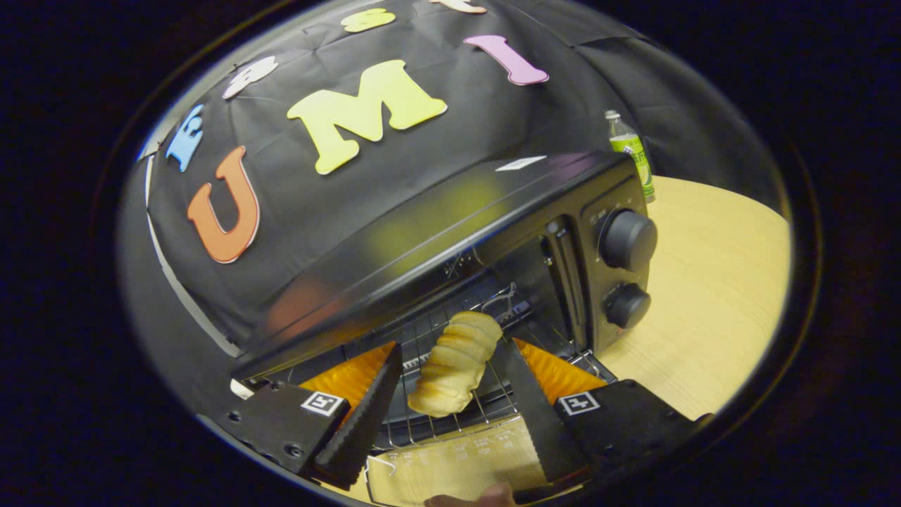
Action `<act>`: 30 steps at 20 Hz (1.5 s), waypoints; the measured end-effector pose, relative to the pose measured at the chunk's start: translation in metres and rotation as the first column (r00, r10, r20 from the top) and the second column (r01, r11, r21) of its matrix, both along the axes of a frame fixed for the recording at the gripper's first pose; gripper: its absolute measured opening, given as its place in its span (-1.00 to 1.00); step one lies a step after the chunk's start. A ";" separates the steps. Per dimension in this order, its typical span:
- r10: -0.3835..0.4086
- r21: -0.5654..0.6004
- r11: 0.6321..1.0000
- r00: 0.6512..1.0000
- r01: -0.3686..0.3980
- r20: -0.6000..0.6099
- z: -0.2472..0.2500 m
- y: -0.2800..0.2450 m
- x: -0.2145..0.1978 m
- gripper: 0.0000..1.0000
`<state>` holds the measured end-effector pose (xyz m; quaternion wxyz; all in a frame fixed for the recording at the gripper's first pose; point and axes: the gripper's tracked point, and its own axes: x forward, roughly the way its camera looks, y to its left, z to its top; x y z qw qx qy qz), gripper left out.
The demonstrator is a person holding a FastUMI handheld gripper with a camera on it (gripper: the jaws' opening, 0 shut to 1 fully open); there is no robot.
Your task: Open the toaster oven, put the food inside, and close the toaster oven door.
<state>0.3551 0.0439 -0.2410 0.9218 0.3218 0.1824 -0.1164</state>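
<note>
- Claw (450, 373): lower centre of the frame, two fingers spread wide apart in a V, released, gripping nothing. Left finger (362, 415) and right finger (535, 408) each carry a toothed inner edge; a square marker tag sits on the body behind each.
- Bread roll (454, 362): the food item, pale golden, ridged, elongated. Lies on the wire rack between the two fingers, touching neither. Its far end points up and to the right, into the oven cavity.
- Wire rack (486, 401): metal grid inside the oven, lower centre, bearing the roll.
- Toaster oven (436, 232): black, glossy, runs diagonally from lower left to centre right of the frame. Cavity open toward the claw. A small white label rests on its top near the upper right end.
- Oven door (457, 458): dropped down flat, at the bottom centre, below the rack and between the finger bases; pale printed markings show on its glass.
- Upper knob (626, 239) and lower knob (626, 304): round, dark, stacked on the control panel at the oven's right end.
- Bottle (631, 151): green label, pale cap, upright, upper right of the frame, behind the oven's right end.
- Table (711, 303): light wood surface, right side of the frame, supporting the oven and bottle.
- Fingertip of a person (471, 498): bottom edge, just below the door.
</note>
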 end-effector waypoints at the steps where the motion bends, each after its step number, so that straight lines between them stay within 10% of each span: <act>1: 0.012 -0.017 1.000 1.000 -0.012 0.006 0.006 0.002 -0.007 0.92; 15: 0.330 -0.238 0.917 0.944 -0.320 0.001 0.063 0.065 -0.147 1.00; 30: 0.365 -0.335 0.861 0.924 -0.382 -0.115 0.030 0.065 -0.238 1.00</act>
